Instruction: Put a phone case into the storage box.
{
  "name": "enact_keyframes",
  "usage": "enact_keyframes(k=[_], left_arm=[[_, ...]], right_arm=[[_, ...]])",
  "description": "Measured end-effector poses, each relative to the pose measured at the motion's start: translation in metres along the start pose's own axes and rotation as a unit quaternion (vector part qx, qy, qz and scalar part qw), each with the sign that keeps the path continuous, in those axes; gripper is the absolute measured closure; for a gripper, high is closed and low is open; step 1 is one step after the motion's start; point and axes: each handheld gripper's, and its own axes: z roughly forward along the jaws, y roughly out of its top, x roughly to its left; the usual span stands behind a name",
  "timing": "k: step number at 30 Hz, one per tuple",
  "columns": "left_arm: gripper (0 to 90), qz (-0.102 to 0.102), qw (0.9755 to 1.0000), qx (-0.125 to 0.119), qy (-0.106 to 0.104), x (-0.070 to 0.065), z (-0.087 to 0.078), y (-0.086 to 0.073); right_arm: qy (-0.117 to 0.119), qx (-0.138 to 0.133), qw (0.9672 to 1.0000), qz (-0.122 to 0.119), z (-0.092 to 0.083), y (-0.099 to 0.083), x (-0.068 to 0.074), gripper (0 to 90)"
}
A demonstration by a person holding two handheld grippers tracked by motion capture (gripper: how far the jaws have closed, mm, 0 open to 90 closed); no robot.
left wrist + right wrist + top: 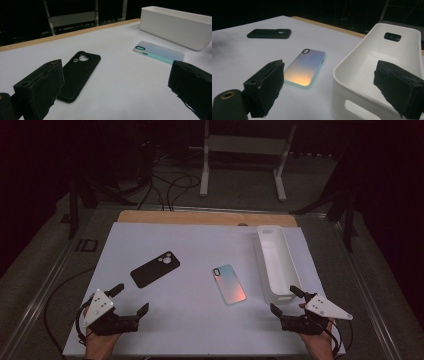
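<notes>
A black phone case (155, 269) (78, 73) (269, 33) lies flat on the white tabletop, left of centre. An iridescent pink-to-teal phone case (229, 284) (158, 52) (305, 67) lies near the middle. A long white bin (275, 262) (175, 26) (372, 75) stands empty at the right. My left gripper (132, 299) (117, 92) rests open at the near left, just in front of the black case, with nothing between its jaws. My right gripper (286, 300) (332, 92) stands open at the near right, by the bin's near end, also holding nothing.
A wooden strip (205, 217) edges the table's far side. Beyond it, on the dark floor, stand a white frame (245, 150) and loose cables (170, 185). Bare white tabletop (190, 320) lies between the two grippers.
</notes>
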Motion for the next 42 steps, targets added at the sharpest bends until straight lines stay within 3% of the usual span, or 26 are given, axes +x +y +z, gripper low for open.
enact_keyframes(k=[6, 18, 34, 42], left_arm=[[0.2, 0.004, 0.9999, 0.002, 0.011, -0.001, 0.001, -0.001], [0.2, 0.002, 0.9999, 0.000, 0.012, -0.001, 0.002, -0.004], [0.0, -0.003, 0.9997, 0.000, 0.023, -0.001, 0.002, -0.007], [0.0, 0.003, 0.9995, 0.000, 0.033, -0.001, 0.002, -0.008]], right_arm=[[-0.004, 0.006, 1.0000, 0.003, 0.001, 0.001, 0.001, 8.2], [0.000, 0.016, 0.9998, 0.012, 0.005, 0.007, 0.002, 8.2], [0.011, 0.048, 0.9987, 0.013, 0.028, 0.027, 0.008, 8.2], [0.014, 0.065, 0.9978, 0.005, 0.040, 0.044, 0.012, 8.2]])
